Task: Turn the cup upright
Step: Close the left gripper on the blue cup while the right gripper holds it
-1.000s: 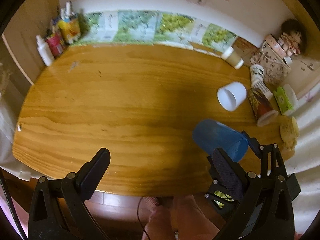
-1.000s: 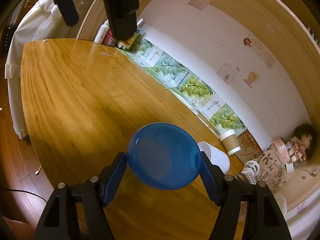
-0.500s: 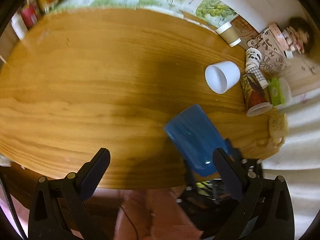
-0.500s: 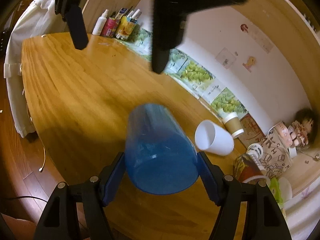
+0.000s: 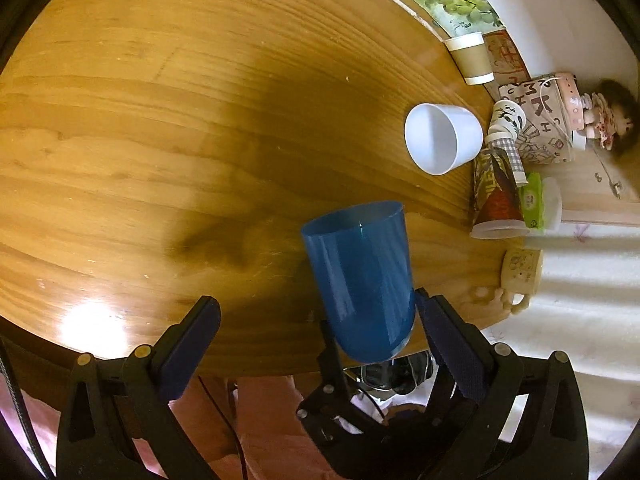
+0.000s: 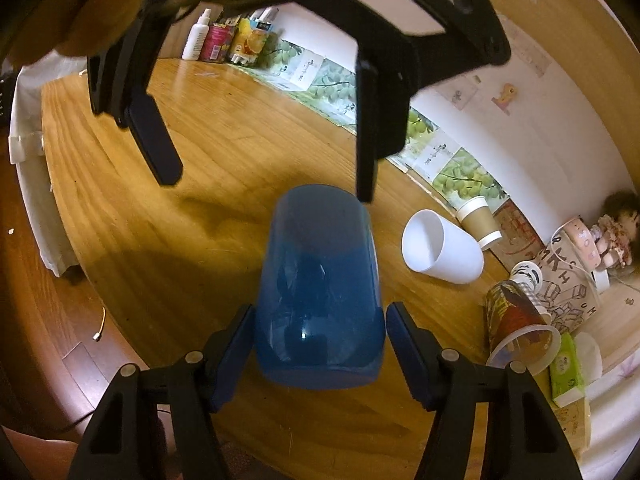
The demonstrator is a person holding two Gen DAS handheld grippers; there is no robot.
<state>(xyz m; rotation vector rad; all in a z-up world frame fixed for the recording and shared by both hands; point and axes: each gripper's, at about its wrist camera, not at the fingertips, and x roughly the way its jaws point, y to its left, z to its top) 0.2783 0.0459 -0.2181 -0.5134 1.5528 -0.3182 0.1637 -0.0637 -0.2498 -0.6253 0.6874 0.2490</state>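
A translucent blue plastic cup (image 6: 318,292) is clamped near its base between the fingers of my right gripper (image 6: 320,344), above the wooden table (image 6: 224,144). Its open mouth points away from the right camera, toward the table. The same cup shows in the left wrist view (image 5: 362,276), tilted, mouth toward the table top. My left gripper (image 5: 316,316) is open and empty; it hangs above the cup, seen from below in the right wrist view (image 6: 260,172). A white cup (image 5: 442,138) lies on its side farther right (image 6: 442,248).
A brown paper cup (image 5: 472,58), a patterned paper cup on its side (image 5: 498,200), a printed box (image 5: 538,120), a doll (image 5: 608,116) and a tissue pack (image 5: 534,202) crowd the table's right end. Bottles (image 6: 224,38) stand at the far left corner. Grape leaflets (image 6: 320,80) line the wall.
The right gripper has turned the blue cup: a second ago its round end faced the right camera, now I see its side. The left gripper moved in above it, still open.
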